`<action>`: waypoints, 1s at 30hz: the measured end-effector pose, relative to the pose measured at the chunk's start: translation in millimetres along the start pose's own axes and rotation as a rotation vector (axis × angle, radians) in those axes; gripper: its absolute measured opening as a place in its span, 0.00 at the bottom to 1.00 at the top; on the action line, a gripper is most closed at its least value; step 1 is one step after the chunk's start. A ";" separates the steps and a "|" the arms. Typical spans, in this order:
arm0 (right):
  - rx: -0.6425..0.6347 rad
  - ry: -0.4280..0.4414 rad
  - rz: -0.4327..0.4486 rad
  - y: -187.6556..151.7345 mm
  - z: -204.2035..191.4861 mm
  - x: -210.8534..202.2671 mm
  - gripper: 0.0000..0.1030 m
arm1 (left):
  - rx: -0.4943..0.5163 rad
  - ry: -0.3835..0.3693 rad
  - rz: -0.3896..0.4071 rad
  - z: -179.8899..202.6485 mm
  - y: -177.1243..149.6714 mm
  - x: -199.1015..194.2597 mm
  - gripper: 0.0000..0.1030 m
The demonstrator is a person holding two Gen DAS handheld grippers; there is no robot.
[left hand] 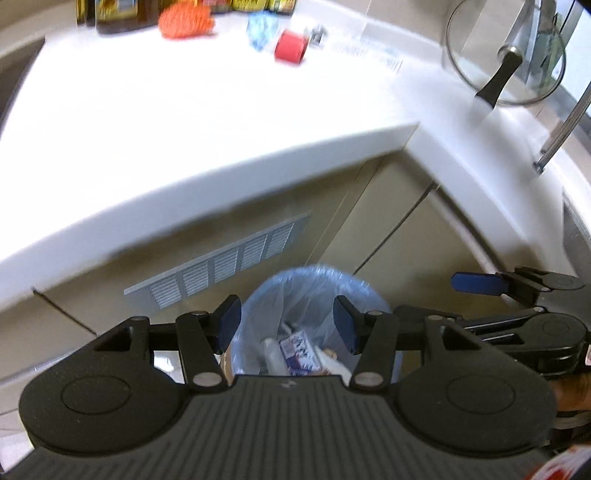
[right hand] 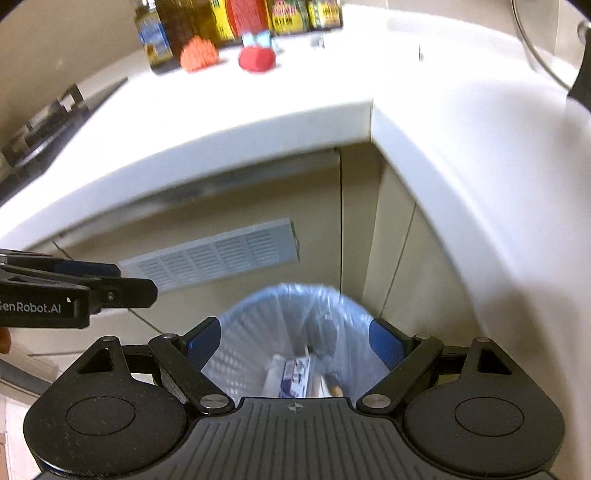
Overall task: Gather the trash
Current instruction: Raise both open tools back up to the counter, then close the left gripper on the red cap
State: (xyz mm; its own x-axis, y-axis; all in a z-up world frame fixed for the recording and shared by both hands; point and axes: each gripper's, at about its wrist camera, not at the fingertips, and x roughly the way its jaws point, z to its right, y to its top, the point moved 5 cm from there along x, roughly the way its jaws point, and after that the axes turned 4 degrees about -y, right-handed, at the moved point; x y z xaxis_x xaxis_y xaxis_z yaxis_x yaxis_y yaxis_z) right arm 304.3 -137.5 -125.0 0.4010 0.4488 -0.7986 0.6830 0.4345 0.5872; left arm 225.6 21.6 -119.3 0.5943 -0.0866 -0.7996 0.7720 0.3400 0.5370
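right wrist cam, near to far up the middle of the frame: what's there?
right gripper, open → trash bin with blue liner → grey vent grille → white countertop → red item → bottles at the back.

The left gripper (left hand: 287, 325) is wide open, its two blue fingers (left hand: 229, 326) far apart, with nothing between them. The right gripper (right hand: 295, 341) is wide open too and holds nothing. Both point downward, side by side, close together.
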 end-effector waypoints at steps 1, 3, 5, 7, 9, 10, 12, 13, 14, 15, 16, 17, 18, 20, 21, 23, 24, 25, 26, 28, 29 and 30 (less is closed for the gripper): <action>-0.002 0.003 0.013 4.9 0.2 -4.1 0.85 | 0.002 -0.001 0.012 1.8 4.0 -3.8 0.50; -0.007 0.006 0.037 16.1 1.3 -12.0 0.85 | 0.006 -0.006 0.037 6.2 12.8 -11.4 0.50; -0.007 0.008 0.062 27.5 3.3 -18.1 0.85 | 0.012 -0.008 0.062 10.6 22.1 -17.9 0.50; -0.006 0.011 0.085 39.9 6.7 -22.8 0.85 | 0.012 -0.009 0.087 14.1 33.2 -23.6 0.50; -0.004 0.013 0.109 51.6 11.0 -27.6 0.85 | 0.013 -0.007 0.110 18.0 44.6 -27.4 0.50; -0.002 0.014 0.121 57.4 13.4 -29.3 0.85 | 0.014 -0.006 0.120 20.1 50.1 -29.2 0.50; 0.003 0.020 0.139 69.2 18.4 -31.9 0.85 | 0.013 -0.001 0.134 22.7 60.5 -32.1 0.50; 0.004 0.022 0.147 72.9 22.7 -33.9 0.85 | 0.014 0.004 0.141 23.2 65.3 -33.1 0.50; 0.005 0.023 0.155 78.1 26.0 -35.2 0.85 | 0.014 0.010 0.145 24.3 70.6 -33.6 0.50; 0.003 0.024 0.163 84.0 28.2 -36.0 0.85 | 0.014 0.015 0.151 25.4 75.9 -34.1 0.50; 0.002 0.024 0.169 89.8 31.1 -36.1 0.85 | 0.012 0.020 0.158 27.0 81.8 -33.6 0.50; 0.005 0.024 0.176 96.1 34.9 -35.9 0.85 | 0.010 0.024 0.168 28.2 87.8 -35.8 0.50; 0.008 0.027 0.186 102.7 39.1 -35.8 0.85 | 0.009 0.026 0.179 29.2 93.7 -37.9 0.50; 0.004 0.019 0.206 115.9 48.1 -32.7 0.85 | 0.011 0.032 0.195 31.2 103.8 -37.3 0.50; 0.002 0.010 0.214 122.0 52.2 -31.6 0.85 | 0.010 0.034 0.201 31.7 108.3 -35.3 0.50; 0.002 0.004 0.232 134.5 61.4 -28.5 0.85 | 0.008 0.038 0.208 32.3 116.0 -30.0 0.50; 0.003 0.001 0.240 139.6 65.0 -27.5 0.85 | 0.006 0.038 0.216 32.5 119.1 -27.7 0.50; 0.003 -0.003 0.246 143.5 68.8 -26.0 0.85 | 0.002 0.039 0.223 32.7 122.4 -25.1 0.50; 0.004 -0.005 0.249 147.3 72.4 -24.2 0.85 | -0.001 0.043 0.229 32.6 125.2 -21.9 0.50; 0.005 -0.002 0.254 154.1 78.3 -19.6 0.85 | -0.009 0.054 0.231 31.6 130.5 -15.9 0.50; 0.003 0.000 0.256 157.6 80.7 -17.2 0.85 | -0.016 0.059 0.232 30.6 133.2 -13.3 0.50; 0.002 0.001 0.256 160.4 82.8 -14.8 0.85 | -0.020 0.063 0.235 29.8 135.9 -11.3 0.50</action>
State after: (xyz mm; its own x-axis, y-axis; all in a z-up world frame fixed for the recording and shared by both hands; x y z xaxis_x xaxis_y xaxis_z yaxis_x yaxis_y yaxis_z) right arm 458.5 -139.1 -30.0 0.5605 0.5451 -0.6235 0.5600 0.3051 0.7702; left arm 330.6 40.8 -29.3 0.7411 0.0556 -0.6691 0.6095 0.3623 0.7052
